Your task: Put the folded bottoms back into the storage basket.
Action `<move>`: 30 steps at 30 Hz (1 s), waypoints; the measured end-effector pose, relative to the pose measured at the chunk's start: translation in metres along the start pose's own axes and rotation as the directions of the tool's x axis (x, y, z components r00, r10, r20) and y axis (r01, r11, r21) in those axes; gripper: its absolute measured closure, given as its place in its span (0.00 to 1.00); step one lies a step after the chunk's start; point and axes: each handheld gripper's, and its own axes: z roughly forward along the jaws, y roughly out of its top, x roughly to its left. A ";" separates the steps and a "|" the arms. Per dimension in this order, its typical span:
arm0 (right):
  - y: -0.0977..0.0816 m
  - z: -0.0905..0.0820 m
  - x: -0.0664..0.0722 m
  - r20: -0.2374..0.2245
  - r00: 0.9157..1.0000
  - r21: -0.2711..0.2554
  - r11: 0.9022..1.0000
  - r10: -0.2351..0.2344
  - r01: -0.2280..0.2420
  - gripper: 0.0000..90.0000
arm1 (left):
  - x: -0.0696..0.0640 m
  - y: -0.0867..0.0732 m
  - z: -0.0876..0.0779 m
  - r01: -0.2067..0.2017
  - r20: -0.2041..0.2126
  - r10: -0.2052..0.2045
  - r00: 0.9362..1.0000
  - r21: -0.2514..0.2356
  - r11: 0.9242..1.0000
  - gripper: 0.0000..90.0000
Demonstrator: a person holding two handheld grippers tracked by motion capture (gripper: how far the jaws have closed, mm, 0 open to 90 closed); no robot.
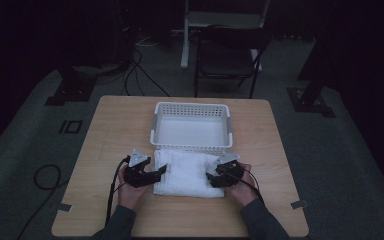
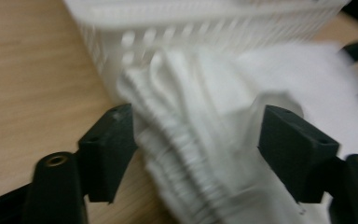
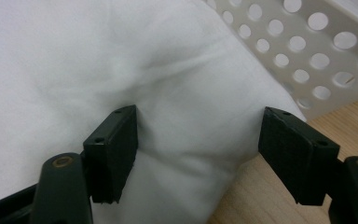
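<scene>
Dim grey flooring with trailing cables surrounds a pale wooden bench (image 1: 110, 130), seen from above. At the left, the person's left hand (image 1: 130, 192) brings the left claw (image 1: 161, 171) to the left edge of a folded white towel (image 1: 190, 172); in the left gripper view the jaws stand apart on either side of the towel's stacked folds (image 2: 191, 154), the pads just beside the cloth and not visibly pressing on it. At centre, the towel lies flat on the bench, its far edge touching the near wall of a white perforated basket (image 1: 190, 146). At the right, the right hand (image 1: 244, 189) sets the right claw (image 1: 211, 179) at the towel's right edge; in the right gripper view the jaws stand wide over a bulging corner of the towel (image 3: 191, 121), the basket wall (image 3: 307, 51) just beyond.
</scene>
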 end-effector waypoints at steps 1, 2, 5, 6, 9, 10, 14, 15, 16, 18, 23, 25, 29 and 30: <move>0.000 0.000 0.000 0.001 1.000 -0.002 1.000 0.000 0.000 0.31 | -0.003 0.003 -0.002 -0.006 0.010 0.006 1.000 -0.014 1.000 0.21; 0.000 0.000 0.001 0.004 1.000 -0.003 1.000 -0.001 0.001 0.31 | -0.007 0.005 -0.004 -0.013 0.022 0.013 1.000 -0.027 1.000 0.18; 0.000 0.000 0.001 0.011 1.000 -0.007 1.000 -0.003 0.003 0.31 | -0.013 0.009 -0.006 -0.012 0.048 0.014 0.999 -0.050 0.999 0.12; 0.000 0.000 0.002 0.013 1.000 -0.009 1.000 -0.002 0.002 0.31 | -0.017 0.010 -0.004 -0.010 0.057 0.013 0.998 -0.050 0.999 0.12; 0.000 -0.001 0.002 0.017 1.000 -0.014 1.000 0.006 -0.005 0.31 | -0.018 0.006 0.009 -0.006 0.029 0.006 1.000 -0.001 1.000 0.04; 0.000 -0.001 0.002 0.017 1.000 -0.014 1.000 0.006 -0.005 0.31 | -0.018 0.006 0.009 -0.006 0.029 0.006 1.000 -0.001 1.000 0.02; 0.000 -0.004 -0.001 -0.007 0.998 -0.047 0.997 0.059 -0.059 0.31 | -0.009 -0.004 0.030 0.024 -0.025 -0.022 0.999 0.082 0.996 0.02; 0.000 -0.004 -0.001 -0.007 0.998 -0.047 0.997 0.059 -0.059 0.31 | -0.006 -0.005 0.034 0.038 -0.028 -0.036 0.999 0.102 0.994 0.02; 0.000 -0.008 -0.003 -0.017 0.995 -0.070 0.993 0.095 -0.096 0.30 | -0.002 -0.008 0.040 0.054 -0.013 -0.052 0.999 0.123 0.991 0.01; 0.000 -0.011 -0.005 -0.030 0.992 -0.091 0.988 0.119 -0.121 0.28 | -0.001 -0.009 0.042 0.054 -0.010 -0.054 0.999 0.132 0.990 0.00; -0.002 -0.015 -0.005 -0.068 0.980 -0.119 0.973 0.189 -0.196 0.21 | 0.004 -0.012 0.051 0.071 0.007 -0.073 0.997 0.158 0.985 0.00; -0.005 -0.011 -0.004 -0.070 0.973 -0.109 0.968 0.219 -0.225 0.16 | 0.006 -0.013 0.052 0.084 0.015 -0.087 0.996 0.171 0.982 0.00; -0.013 0.000 -0.004 -0.067 0.960 -0.073 0.958 0.272 -0.277 0.12 | 0.010 -0.015 0.055 0.122 0.040 -0.132 0.990 0.194 0.973 0.00; -0.015 0.004 -0.006 -0.080 0.949 -0.060 0.949 0.304 -0.309 0.11 | 0.013 -0.017 0.056 0.135 0.051 -0.147 0.988 0.197 0.971 0.00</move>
